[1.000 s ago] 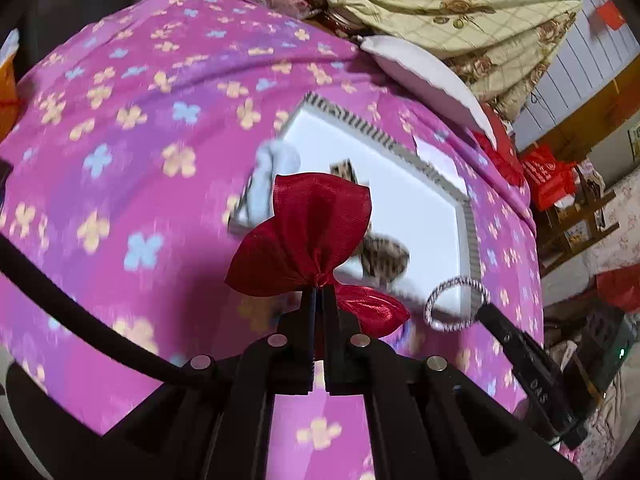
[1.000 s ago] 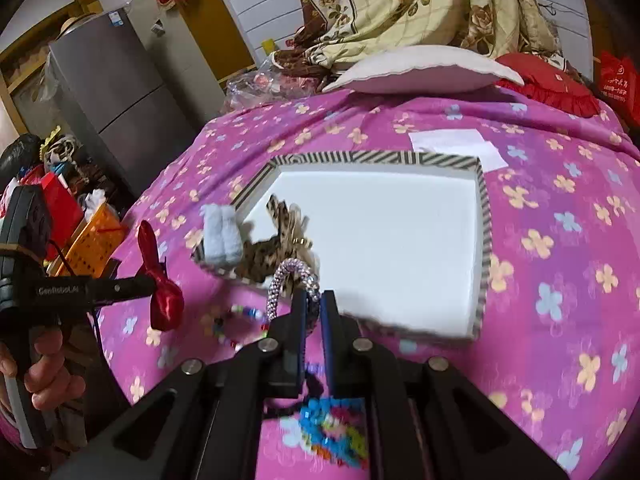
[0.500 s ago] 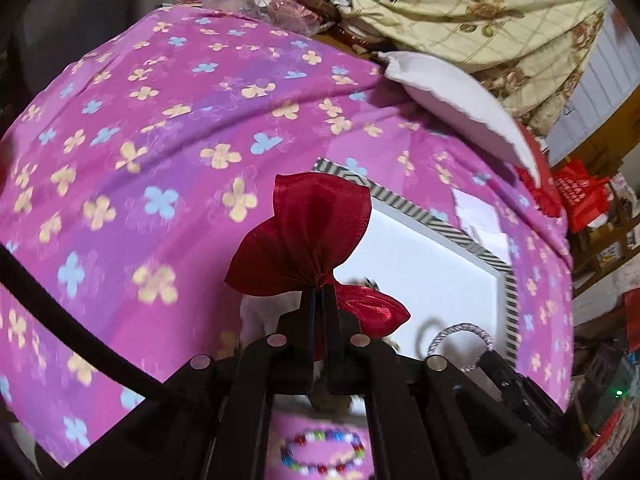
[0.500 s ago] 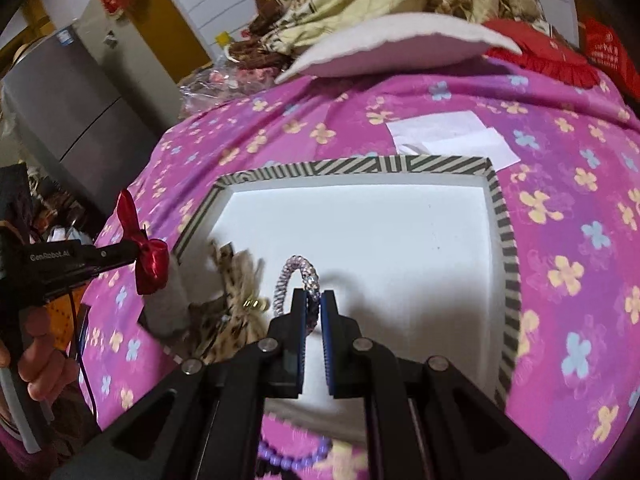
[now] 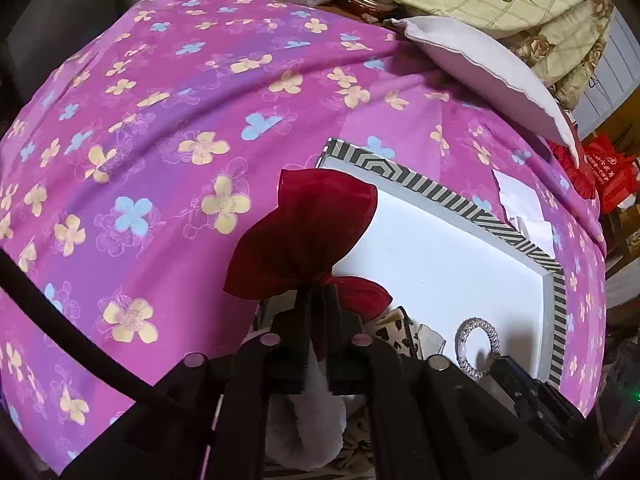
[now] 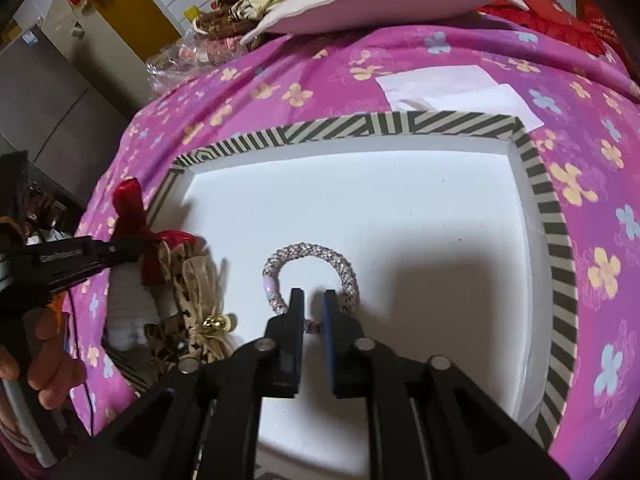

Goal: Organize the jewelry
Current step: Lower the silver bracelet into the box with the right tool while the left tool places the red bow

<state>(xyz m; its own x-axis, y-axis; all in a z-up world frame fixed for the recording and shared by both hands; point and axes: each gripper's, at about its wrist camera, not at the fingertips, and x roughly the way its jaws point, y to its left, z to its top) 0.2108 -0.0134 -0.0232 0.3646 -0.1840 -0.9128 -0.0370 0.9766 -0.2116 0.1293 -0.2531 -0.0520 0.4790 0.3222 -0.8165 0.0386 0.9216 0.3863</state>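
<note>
We are working over a bed (image 5: 168, 128) with a pink cover full of yellow and blue flowers. On it sits a white tray (image 6: 552, 240) with a black and white striped rim.

Our left gripper (image 5: 319, 296) has the red bow (image 5: 308, 236) between its jaws at the knot. The jaws are opening, and a small gap shows between them, but the bow is still pinched there at the tips. The bow hangs over the near left edge of the tray, just above a fluffy white hair piece (image 5: 308, 428) and a leopard print bow (image 5: 396, 332) that lie at that side of the tray. In the right wrist view the red bow (image 6: 136, 216) sits at the left rim of the tray, and a hand (image 6: 44, 356) holds the left tool.

Our right gripper (image 6: 313, 300) points down into the tray. Its jaws are opening too, with a clear gap between them. The sparkly bracelet (image 6: 312, 256) lies flat on the white tray floor. A thin bit of it is between the jaws, but the pads do not press on it. The leopard print bow (image 6: 196, 304), with a small gold bell, is just to the left of the bracelet.

Behind the tray some white paper (image 6: 452, 88) lies on the cover, and a white pillow (image 6: 376, 0) sits further back
</note>
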